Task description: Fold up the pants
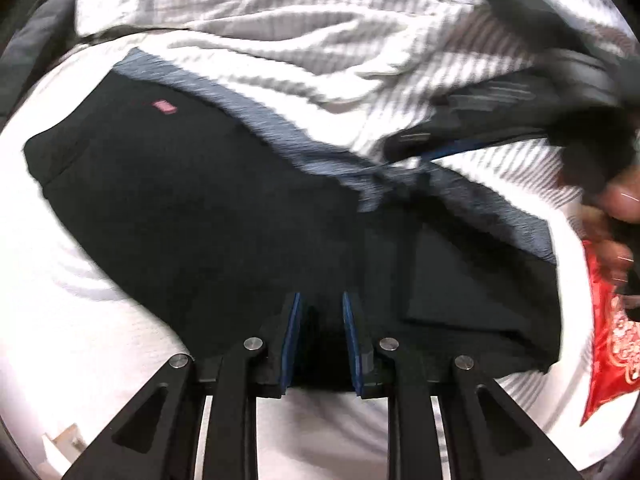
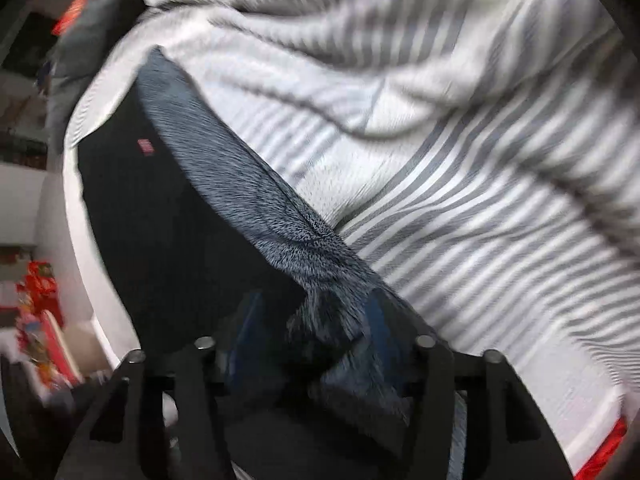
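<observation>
Black pants (image 1: pixel 192 208) with a fuzzy grey lining and a small pink label (image 1: pixel 165 106) lie spread across the bed, on the white and grey striped bedding (image 1: pixel 280 12). The left hand-held gripper (image 1: pixel 322 312) sits low at the near hem, its blue-padded fingers (image 1: pixel 294 332) parted with black cloth between them. The right hand-held gripper (image 2: pixel 312 320) is over the fuzzy grey edge; its blurred fingers stand apart with fabric bunched between them, and a red patterned cushion (image 1: pixel 612 340) shows at the right edge.
</observation>
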The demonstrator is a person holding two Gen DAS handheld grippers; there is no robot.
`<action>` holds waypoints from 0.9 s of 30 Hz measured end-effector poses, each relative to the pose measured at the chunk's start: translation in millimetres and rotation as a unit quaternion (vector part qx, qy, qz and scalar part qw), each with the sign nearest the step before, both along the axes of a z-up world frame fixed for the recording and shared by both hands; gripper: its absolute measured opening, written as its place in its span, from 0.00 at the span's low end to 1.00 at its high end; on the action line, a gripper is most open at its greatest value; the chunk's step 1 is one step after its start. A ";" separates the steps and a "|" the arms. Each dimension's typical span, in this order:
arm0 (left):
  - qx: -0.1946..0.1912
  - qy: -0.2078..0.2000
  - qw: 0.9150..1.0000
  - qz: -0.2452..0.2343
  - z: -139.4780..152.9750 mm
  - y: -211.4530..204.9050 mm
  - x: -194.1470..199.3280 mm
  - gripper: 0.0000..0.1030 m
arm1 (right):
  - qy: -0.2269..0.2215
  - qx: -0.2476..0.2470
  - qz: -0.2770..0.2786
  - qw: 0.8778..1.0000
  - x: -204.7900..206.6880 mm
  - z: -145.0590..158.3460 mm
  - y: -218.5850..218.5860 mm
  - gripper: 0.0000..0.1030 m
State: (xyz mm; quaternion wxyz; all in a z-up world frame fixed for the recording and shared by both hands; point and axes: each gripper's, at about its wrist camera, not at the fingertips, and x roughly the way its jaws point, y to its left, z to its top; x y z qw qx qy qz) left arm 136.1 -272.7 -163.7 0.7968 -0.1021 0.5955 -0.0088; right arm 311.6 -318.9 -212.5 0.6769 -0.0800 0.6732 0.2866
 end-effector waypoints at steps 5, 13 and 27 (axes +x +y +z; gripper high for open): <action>0.018 0.032 0.999 0.031 -12.4 33.6 -13.3 0.23 | -0.030 0.017 -0.005 0.999 -59.1 28.0 -26.5 0.57; 0.029 0.032 0.999 0.024 -15.3 38.0 -17.5 0.23 | -0.134 -0.059 0.057 0.988 -107.7 25.0 -4.5 0.57; 0.021 0.027 0.999 0.018 -10.0 38.0 -19.7 0.23 | -0.147 -0.093 0.061 0.983 -122.5 5.2 -2.9 0.45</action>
